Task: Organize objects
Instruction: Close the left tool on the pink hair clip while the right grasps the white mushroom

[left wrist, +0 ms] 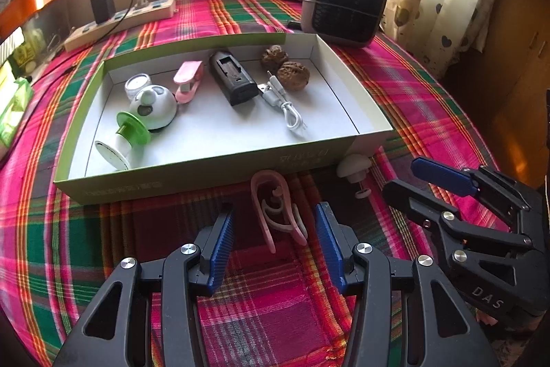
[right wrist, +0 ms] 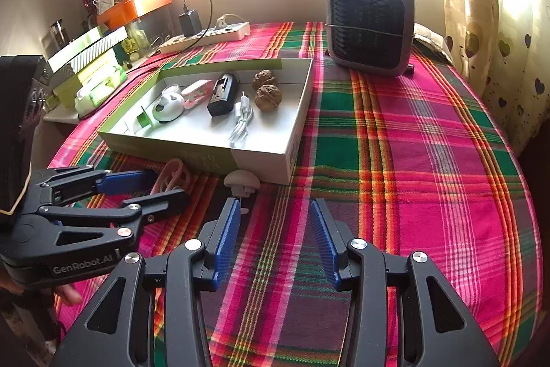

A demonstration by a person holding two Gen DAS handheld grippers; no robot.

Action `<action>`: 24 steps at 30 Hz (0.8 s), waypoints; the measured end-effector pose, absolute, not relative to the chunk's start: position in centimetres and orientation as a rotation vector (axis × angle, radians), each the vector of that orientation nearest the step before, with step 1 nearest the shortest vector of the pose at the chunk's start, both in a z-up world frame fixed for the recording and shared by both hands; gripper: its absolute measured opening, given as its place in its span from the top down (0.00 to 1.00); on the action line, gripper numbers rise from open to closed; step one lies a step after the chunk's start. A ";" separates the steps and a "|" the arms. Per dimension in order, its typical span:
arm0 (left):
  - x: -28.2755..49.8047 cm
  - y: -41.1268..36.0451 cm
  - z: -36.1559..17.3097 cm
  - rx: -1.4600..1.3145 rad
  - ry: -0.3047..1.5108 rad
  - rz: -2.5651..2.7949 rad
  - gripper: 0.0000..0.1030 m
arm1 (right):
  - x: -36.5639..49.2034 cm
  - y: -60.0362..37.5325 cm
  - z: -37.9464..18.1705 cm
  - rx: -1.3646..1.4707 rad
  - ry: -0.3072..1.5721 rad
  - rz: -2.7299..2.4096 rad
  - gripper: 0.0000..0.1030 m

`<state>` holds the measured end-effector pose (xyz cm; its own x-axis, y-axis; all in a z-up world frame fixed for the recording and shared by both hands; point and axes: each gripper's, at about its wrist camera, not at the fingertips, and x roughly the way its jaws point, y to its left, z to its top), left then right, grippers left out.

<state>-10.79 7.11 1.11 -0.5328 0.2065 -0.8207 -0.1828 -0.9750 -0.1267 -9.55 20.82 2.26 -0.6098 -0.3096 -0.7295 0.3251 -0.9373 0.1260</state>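
A shallow green-and-white box [left wrist: 213,167] [right wrist: 261,160] lies on the plaid cloth. It holds two walnuts [left wrist: 293,75], a white cable [left wrist: 287,107], a black charger [left wrist: 233,78], a pink clip [left wrist: 188,81], a white dome toy [left wrist: 154,107], a small clear jar [left wrist: 138,84] and a green-and-white piece [left wrist: 125,140]. A pink looped clip [left wrist: 278,212] [right wrist: 172,176] lies on the cloth in front of the box, between my open left gripper's fingers, just ahead of the tips [left wrist: 275,219]. A white mushroom-shaped plug [left wrist: 354,165] [right wrist: 241,182] lies beside it. My right gripper [right wrist: 275,212] is open and empty, just behind the plug.
A grey fan heater [left wrist: 343,6] [right wrist: 371,26] stands behind the box. A power strip with a black adapter [left wrist: 120,16] [right wrist: 206,35] lies at the back left. Green and white packages [right wrist: 92,71] are stacked at the left edge. A curtain [right wrist: 498,23] hangs at the right.
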 end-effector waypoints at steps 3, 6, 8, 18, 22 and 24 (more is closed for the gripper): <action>-11.0 7.1 1.1 -1.381 -0.025 2.591 0.55 | -9.5 20.9 2.3 1.150 0.030 -2.541 0.57; -11.1 7.0 1.1 -1.387 -0.010 2.606 0.55 | -9.5 20.7 2.3 1.149 0.033 -2.538 0.57; -11.2 6.9 1.0 -1.383 0.004 2.613 0.55 | -9.5 20.6 2.3 1.149 0.036 -2.536 0.57; -11.1 6.3 1.0 -1.369 -0.002 2.632 0.69 | -9.5 20.0 2.3 1.159 0.048 -2.534 0.57; -11.1 5.9 0.9 -1.363 0.000 2.638 0.77 | -9.5 19.7 2.3 1.160 0.052 -2.536 0.57; -11.0 5.6 1.0 -1.359 -0.013 2.637 0.79 | -9.4 19.5 2.3 1.162 0.054 -2.535 0.57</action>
